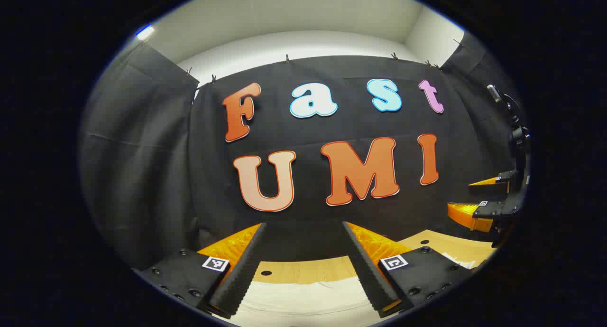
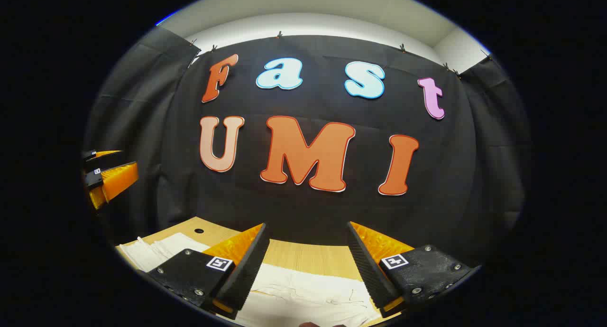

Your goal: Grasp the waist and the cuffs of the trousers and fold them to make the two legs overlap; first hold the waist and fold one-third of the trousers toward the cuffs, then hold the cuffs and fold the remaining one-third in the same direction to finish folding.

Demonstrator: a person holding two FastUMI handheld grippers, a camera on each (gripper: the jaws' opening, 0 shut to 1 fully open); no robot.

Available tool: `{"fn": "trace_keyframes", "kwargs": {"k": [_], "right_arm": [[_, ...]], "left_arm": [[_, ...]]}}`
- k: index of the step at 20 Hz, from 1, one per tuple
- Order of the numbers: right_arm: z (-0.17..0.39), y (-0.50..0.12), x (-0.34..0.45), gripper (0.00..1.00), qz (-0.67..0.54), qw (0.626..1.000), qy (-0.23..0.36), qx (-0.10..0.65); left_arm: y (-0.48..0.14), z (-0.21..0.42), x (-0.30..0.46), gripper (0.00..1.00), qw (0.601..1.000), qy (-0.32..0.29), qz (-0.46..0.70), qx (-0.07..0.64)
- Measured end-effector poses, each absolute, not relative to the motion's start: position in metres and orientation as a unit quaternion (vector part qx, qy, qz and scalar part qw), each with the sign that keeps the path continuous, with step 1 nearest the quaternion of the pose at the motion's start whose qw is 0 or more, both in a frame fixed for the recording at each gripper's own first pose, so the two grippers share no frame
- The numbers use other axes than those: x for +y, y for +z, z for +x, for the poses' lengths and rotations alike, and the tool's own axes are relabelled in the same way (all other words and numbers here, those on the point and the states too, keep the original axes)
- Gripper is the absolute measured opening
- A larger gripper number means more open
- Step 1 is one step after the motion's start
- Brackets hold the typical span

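White trousers lie flat on the wooden table, stretching from low centre to the left in the right gripper view. In the left gripper view the white cloth lies under and between the fingers. My left gripper hovers open above the cloth, holding nothing. My right gripper is open too, raised over the trousers. Each gripper appears at the edge of the other's view: the right gripper at far right, the left gripper at far left, both open.
The black cloth wall rises just behind the table's far edge. Small round holes dot the tabletop. Bare wood runs between the trousers and the wall.
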State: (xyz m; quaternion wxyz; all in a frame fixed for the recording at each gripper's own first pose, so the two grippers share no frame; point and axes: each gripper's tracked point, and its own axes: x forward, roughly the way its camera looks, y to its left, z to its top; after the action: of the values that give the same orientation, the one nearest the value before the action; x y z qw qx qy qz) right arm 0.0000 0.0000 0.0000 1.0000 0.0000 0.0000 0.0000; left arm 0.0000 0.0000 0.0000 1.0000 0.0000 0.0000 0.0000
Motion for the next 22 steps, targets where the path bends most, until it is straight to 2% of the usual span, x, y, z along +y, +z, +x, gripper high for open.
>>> {"fn": "trace_keyframes", "kwargs": {"k": [2, 7, 11, 15, 17, 22], "right_arm": [[0.006, 0.0, 0.003, 0.98, 0.003, 1.0, -0.007, 0.004], [0.031, -0.002, 0.01, 0.98, -0.028, 0.999, -0.027, 0.026], [0.045, 0.02, 0.024, 0.98, 0.023, 1.0, -0.017, 0.01], [0.043, 0.004, 0.025, 0.98, 0.016, 0.999, -0.021, 0.023], [0.039, -0.004, 0.023, 0.98, 0.009, 0.999, -0.023, 0.042], [0.022, -0.006, 0.004, 0.98, 0.001, 0.998, -0.038, 0.044]], "left_arm": [[0.0, 0.006, -0.002, 1.0, 1.0, -0.015, -0.006, -0.003], [0.003, 0.026, 0.023, 1.0, 1.0, -0.007, -0.004, -0.018], [-0.001, 0.051, 0.039, 1.0, 0.999, -0.004, -0.033, -0.01], [-0.007, 0.06, 0.054, 1.0, 1.0, 0.012, -0.029, -0.004], [-0.014, 0.06, 0.041, 1.0, 0.999, -0.01, -0.041, 0.009], [-0.014, 0.057, 0.035, 0.99, 0.999, -0.018, -0.028, 0.012]]}}
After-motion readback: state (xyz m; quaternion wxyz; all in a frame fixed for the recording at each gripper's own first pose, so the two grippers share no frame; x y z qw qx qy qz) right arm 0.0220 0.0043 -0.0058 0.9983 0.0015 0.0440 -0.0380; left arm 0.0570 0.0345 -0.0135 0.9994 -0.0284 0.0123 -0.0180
